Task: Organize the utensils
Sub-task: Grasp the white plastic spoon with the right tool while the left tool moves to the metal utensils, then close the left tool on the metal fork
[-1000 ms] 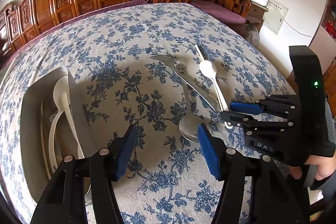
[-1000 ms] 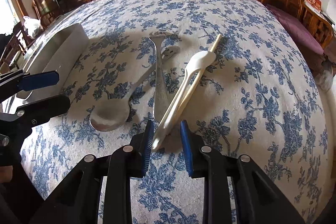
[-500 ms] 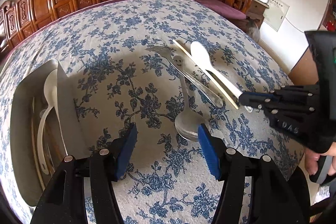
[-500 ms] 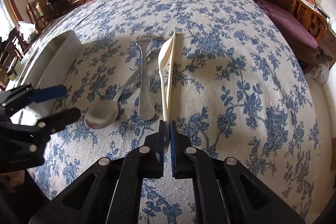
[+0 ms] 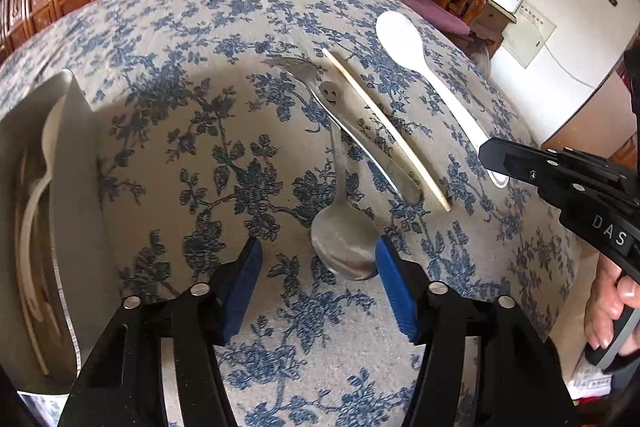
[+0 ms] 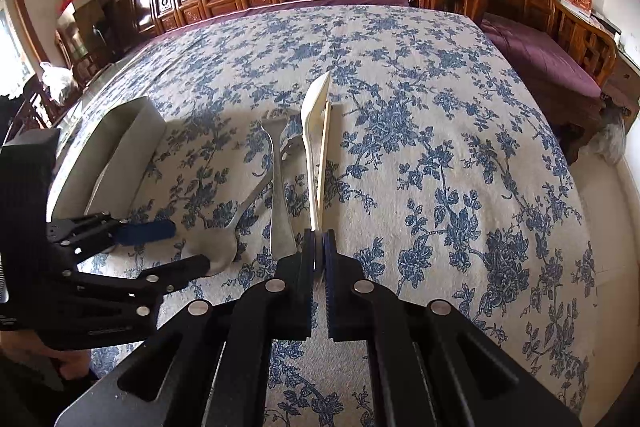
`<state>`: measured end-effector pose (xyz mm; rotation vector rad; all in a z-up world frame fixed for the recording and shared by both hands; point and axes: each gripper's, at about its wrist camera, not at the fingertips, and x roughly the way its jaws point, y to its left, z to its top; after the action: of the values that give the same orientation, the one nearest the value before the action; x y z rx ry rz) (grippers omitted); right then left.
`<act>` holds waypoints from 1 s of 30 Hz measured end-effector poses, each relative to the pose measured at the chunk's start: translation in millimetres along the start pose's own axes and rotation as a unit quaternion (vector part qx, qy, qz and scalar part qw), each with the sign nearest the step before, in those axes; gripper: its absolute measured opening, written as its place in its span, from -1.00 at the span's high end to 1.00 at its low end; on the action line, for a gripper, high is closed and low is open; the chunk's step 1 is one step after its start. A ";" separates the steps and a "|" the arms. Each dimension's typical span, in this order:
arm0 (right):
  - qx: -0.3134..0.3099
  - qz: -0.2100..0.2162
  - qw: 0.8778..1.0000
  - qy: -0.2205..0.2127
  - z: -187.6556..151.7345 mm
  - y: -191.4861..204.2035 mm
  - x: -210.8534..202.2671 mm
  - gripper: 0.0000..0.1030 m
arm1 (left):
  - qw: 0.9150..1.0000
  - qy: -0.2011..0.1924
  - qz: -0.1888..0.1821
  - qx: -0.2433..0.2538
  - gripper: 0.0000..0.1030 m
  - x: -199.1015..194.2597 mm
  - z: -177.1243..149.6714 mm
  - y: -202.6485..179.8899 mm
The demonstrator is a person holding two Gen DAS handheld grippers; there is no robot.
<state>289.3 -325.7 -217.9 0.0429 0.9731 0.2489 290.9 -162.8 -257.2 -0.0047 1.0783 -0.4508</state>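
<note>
My right gripper (image 6: 319, 255) is shut on the handle end of the white spoon (image 6: 312, 131), whose bowl is raised off the cloth (image 5: 404, 39). Beside it lie a wooden chopstick (image 5: 384, 123), a metal fork (image 5: 340, 123) and a metal spoon (image 5: 344, 243) with a smiley on its handle. My left gripper (image 5: 318, 279) hangs low over the metal spoon's bowl. Its jaws are closing with the bowl between them. The right pad is at the bowl's edge and the left pad stands well apart. In the right wrist view the left gripper (image 6: 172, 247) straddles that bowl.
A white tray (image 5: 72, 187) stands at the left of the floral tablecloth and holds white spoons and chopsticks. Carved wooden chairs line the far side of the table. A hand (image 5: 612, 303) grips the right tool's handle at the table's right edge.
The right gripper shut on the white spoon's handle and lifted it, swinging the spoon straight ahead. The left gripper sank closer to the metal spoon's bowl and narrowed a little.
</note>
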 end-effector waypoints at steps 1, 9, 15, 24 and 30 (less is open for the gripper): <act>0.001 0.001 1.000 -0.001 0.2 -0.8 -0.6 0.89 | 1.000 0.000 -0.001 0.000 0.00 0.5 0.1 -0.4; 0.010 0.004 1.000 -0.005 2.1 -5.4 -3.0 0.89 | 1.000 0.001 -0.005 0.005 0.64 2.1 -1.7 -14.5; 0.008 0.003 1.000 -0.006 1.9 -4.0 -4.5 0.89 | 1.000 -0.008 0.008 -0.018 0.91 -11.2 -0.1 -7.1; 0.003 0.004 1.000 -0.016 -2.1 11.8 -23.6 0.89 | 0.997 -0.052 0.049 -0.015 0.99 -52.9 -1.0 1.3; -0.011 0.011 0.999 -0.028 -3.3 26.2 -37.9 0.89 | 0.993 -0.083 0.085 0.002 0.99 -90.3 -3.8 9.3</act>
<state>261.3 -309.1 -185.1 0.0406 0.9147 0.2767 255.6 -121.3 -184.5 0.0516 0.9061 -0.2938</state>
